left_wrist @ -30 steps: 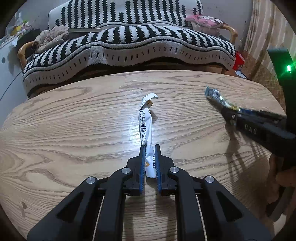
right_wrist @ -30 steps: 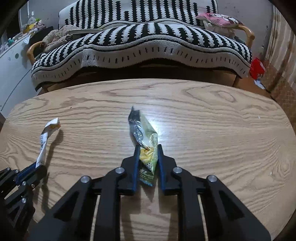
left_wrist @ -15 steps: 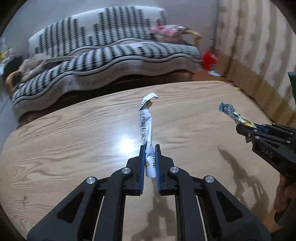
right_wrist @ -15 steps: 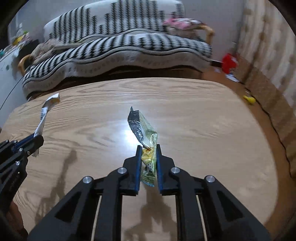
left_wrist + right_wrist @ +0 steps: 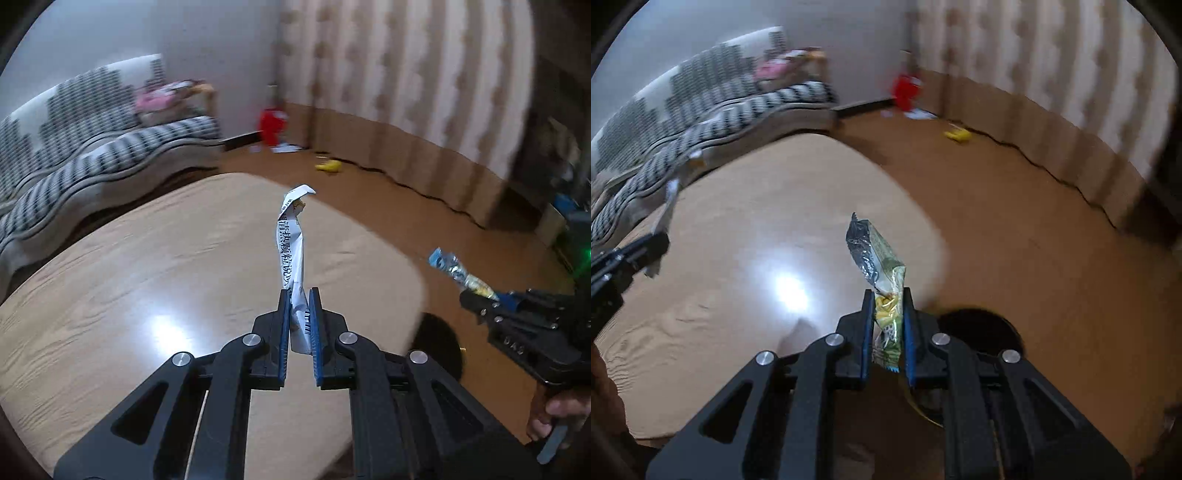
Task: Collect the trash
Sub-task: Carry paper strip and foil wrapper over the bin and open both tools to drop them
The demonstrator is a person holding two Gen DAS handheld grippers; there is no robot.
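In the left wrist view, the left gripper (image 5: pixel 299 295) had its jaws closed on the lower end of a white paper wrapper (image 5: pixel 291 243), a narrow twisted strip printed with dark characters and a barcode. The strip stood up from the grip, clear of the worktop (image 5: pixel 147 280), over the rounded far right edge. It held its own shape with only a curl at the tip, so it looked very light and fairly crisp, easily crushed but not fragile. Held low at one end, it was likely to sway; a hold nearer the middle would steady it. Off the worktop's right edge, the right gripper (image 5: pixel 476 295), held by a hand (image 5: pixel 554 410), carried a crinkled foil wrapper (image 5: pixel 458 273) over the floor (image 5: pixel 388 218).

In the right wrist view, the right gripper's jaws were shut on the yellow-green lower part of that foil wrapper, whose silvery inside leaned up and leftwards above the worktop's right edge. It looked thin, light and slick, and foil can slide between pads, so the pinch across its flattened body suited it. A dark round shape (image 5: pixel 979 328) lay just beyond the worktop's near right edge; whether it was a bin could not be told. The left gripper showed blurred at the left edge.
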